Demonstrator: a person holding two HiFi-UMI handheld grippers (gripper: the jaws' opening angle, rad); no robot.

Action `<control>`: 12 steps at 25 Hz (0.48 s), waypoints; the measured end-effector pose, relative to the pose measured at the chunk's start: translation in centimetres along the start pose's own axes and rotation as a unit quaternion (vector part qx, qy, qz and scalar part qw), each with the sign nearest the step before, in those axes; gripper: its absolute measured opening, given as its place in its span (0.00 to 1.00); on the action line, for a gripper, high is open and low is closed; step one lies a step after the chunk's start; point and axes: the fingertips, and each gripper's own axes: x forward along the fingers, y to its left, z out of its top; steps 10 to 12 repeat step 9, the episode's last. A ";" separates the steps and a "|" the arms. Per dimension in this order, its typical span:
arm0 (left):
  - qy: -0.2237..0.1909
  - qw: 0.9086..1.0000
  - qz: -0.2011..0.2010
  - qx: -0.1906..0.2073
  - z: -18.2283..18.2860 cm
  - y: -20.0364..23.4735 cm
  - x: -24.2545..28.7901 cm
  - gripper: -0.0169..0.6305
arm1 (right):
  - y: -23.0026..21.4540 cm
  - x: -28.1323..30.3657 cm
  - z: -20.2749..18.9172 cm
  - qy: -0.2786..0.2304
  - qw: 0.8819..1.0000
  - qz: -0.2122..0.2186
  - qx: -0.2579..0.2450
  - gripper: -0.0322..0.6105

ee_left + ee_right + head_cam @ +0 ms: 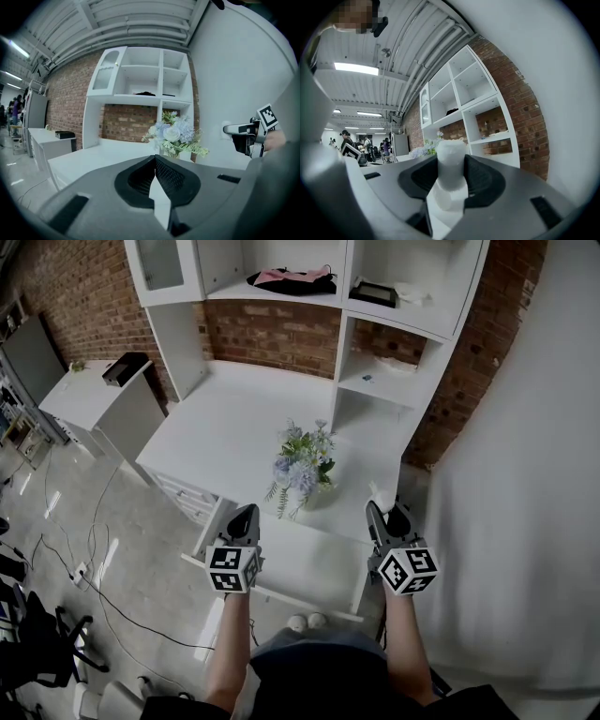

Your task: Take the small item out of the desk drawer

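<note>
A small white bottle-shaped item (450,180) is clamped between my right gripper's (451,158) pads, its rounded top poking out past the tips. In the head view that item (380,493) shows at the right gripper (386,515), held over the desk's front right corner. The left gripper (246,519) hovers at the same height to the left, its jaws shut with nothing in them (155,158). Between and below the two grippers, the white desk drawer (281,596) stands pulled out; I see nothing in it.
A vase of pale blue and white flowers (303,465) stands on the white desk (225,418) just beyond the grippers. A shelf hutch (375,381) rises behind against brick. A grey-white wall (525,474) is close on the right. A low cabinet (94,399) stands far left.
</note>
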 end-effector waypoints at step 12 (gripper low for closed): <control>0.007 1.000 0.003 -0.002 -0.2 0.2 -0.2 0.04 | 0.0 0.0 0.0 0.003 1.000 0.000 0.004 0.30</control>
